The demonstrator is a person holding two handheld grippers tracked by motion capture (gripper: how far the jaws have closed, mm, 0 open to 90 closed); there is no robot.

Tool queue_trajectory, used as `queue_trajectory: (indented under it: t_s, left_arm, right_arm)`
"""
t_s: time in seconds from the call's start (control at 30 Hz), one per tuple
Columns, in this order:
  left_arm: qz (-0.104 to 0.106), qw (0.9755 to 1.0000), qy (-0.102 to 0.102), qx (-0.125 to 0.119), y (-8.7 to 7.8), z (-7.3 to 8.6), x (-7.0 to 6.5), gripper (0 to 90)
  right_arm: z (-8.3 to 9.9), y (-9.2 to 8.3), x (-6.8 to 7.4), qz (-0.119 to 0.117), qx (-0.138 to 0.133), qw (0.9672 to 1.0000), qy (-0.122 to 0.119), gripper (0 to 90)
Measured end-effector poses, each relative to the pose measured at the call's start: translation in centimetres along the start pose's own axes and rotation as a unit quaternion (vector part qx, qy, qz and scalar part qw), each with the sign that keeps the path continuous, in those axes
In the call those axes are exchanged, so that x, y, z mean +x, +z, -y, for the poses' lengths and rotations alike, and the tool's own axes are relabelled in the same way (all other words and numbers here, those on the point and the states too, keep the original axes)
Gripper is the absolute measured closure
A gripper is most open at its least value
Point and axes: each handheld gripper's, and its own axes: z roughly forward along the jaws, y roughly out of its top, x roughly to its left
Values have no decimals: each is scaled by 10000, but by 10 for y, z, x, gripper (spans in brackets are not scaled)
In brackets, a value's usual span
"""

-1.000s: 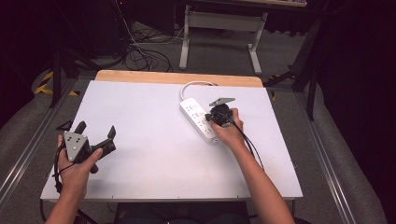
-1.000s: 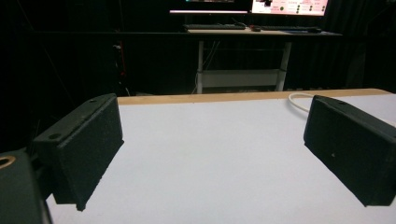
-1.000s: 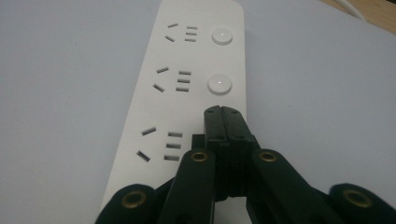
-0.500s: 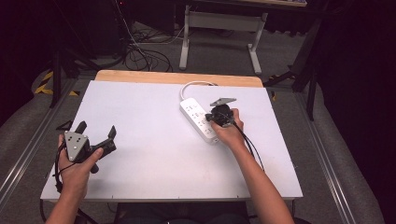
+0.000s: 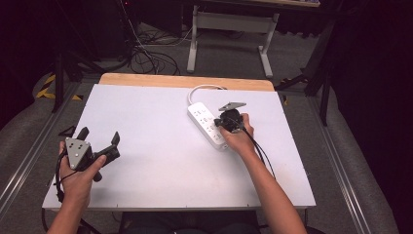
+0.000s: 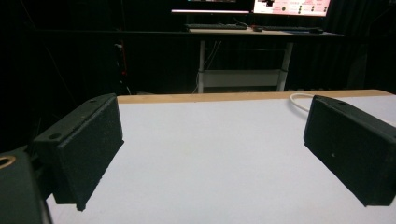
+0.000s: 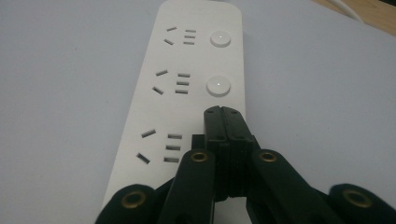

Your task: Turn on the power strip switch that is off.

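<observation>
White power strip [image 5: 208, 124] lay flat on the white table [image 5: 160, 185], angled, right of centre toward the far edge; its white cord [image 5: 202, 89] looped off the far end toward the wooden strip. In the right gripper view the strip [image 7: 187, 88] ran straight ahead of the jaws: two round buttons [image 7: 219, 86] beyond the tips, socket slots to their left. Right gripper [image 5: 225, 122] sat on the strip's near half, pointing down at it, jaws pressed fully together with nothing between them [image 7: 224, 112]; right hand wrapped over it, forearm angled in from below. Left gripper [image 5: 100, 139] was well apart, near the left edge, held level, jaws wide with nothing between them [image 6: 212, 154].
</observation>
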Motion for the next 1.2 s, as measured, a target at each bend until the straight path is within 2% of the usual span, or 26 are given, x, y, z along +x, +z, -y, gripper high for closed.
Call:
queue_trajectory:
  t_s: [0.27,0.4,0.83,0.93,1.07,1.2]
  left_arm:
    - [-11,10000,7,13,0,0,1,52]
    - [-14,10000,-5,21,1,0,0,52]
    - [22,10000,16,19,2,0,-2,52]
    - [40,10000,26,21,3,0,-2,54]
    - [38,10000,30,36,3,0,-2,54]
    - [34,10000,22,36,3,0,-1,54]
  right_arm:
    - [-1,0,1,29,33,10000,-34,900]
    - [-3,0,-1,-8,93,10000,27,900]
    - [-2,-2,-2,12,13,10000,86,900]
    - [-1,-3,-4,-51,-158,9997,157,892]
    - [3,-4,-6,-136,-456,9985,275,835]
    - [2,-9,-5,-214,-677,9971,288,762]
